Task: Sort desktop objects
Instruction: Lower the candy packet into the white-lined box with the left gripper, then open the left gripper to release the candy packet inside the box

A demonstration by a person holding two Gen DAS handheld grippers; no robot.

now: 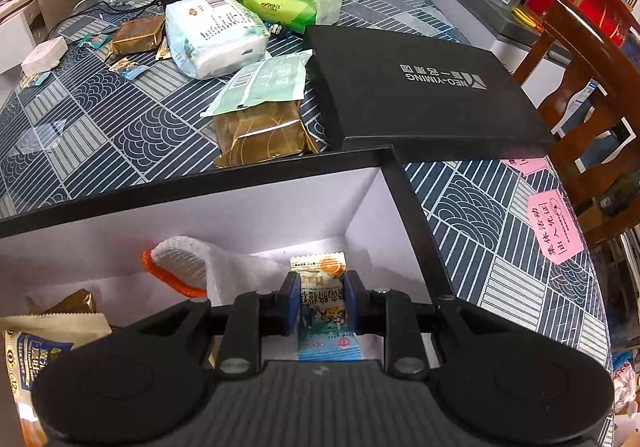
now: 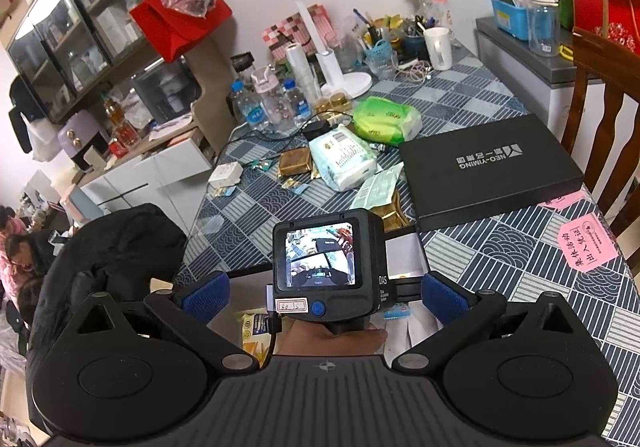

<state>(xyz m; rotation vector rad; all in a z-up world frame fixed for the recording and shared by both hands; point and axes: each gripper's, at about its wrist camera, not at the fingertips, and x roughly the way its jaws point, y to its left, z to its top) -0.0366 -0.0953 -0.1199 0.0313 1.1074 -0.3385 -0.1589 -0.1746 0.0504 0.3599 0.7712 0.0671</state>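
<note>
On the cluttered blue-patterned tablecloth (image 1: pixel 120 135), the left gripper (image 1: pixel 322 305) pinches a light, crinkly, slippery candy sachet (image 1: pixel 324 311) mid-body over the black-rimmed white-lined box (image 1: pixel 396 183), while the right gripper (image 2: pixel 324 297) gapes empty.

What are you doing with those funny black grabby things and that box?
A person is tidying the table into an open black box with white insides. The left gripper is shut on a small blue-and-white snack packet, held over the inside of the box. The right gripper is open and holds nothing. More packets wait on the blue patterned tablecloth.
</note>
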